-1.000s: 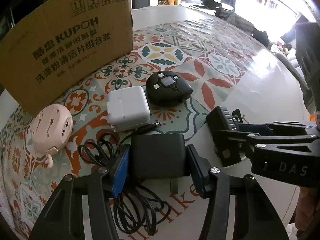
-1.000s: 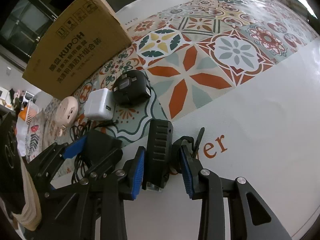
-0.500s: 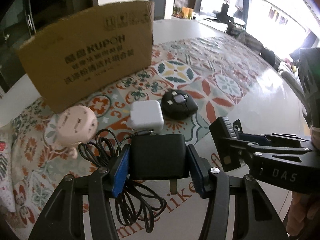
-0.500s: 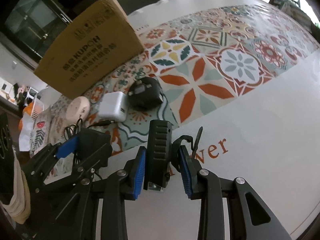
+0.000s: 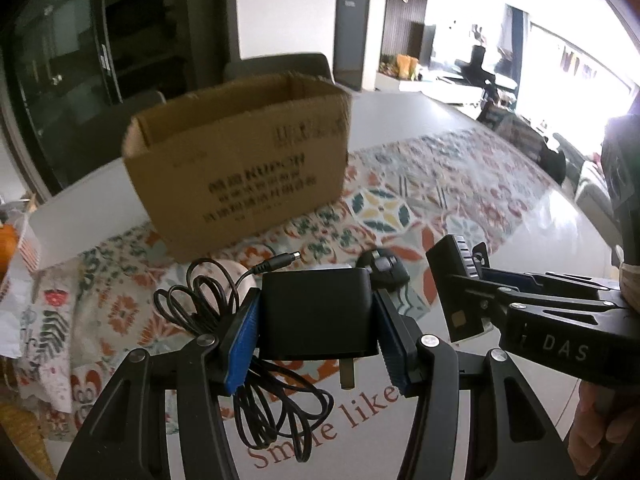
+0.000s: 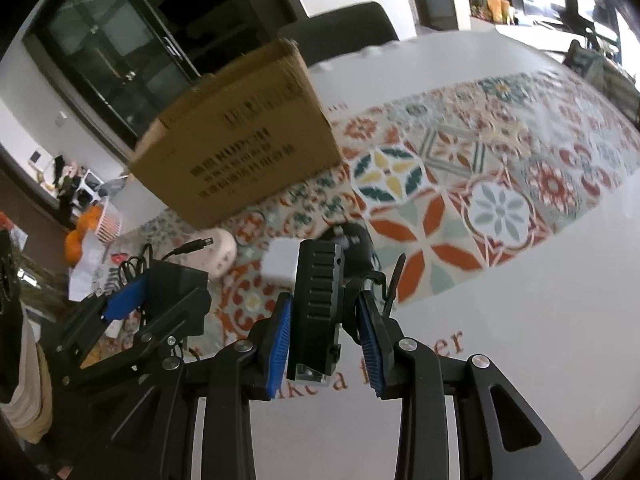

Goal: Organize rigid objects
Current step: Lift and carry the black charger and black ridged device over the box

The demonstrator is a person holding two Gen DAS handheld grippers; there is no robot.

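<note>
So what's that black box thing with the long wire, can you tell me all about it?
It is a black power adapter, a smooth boxy plastic block. The left gripper squeezes it between its blue pads, holding it up above the table. A metal plug prong sticks out underneath. Its thin black cord hangs in loose loops on the left side and below, ending in a small round plug tip that points up towards the cardboard box.
</note>
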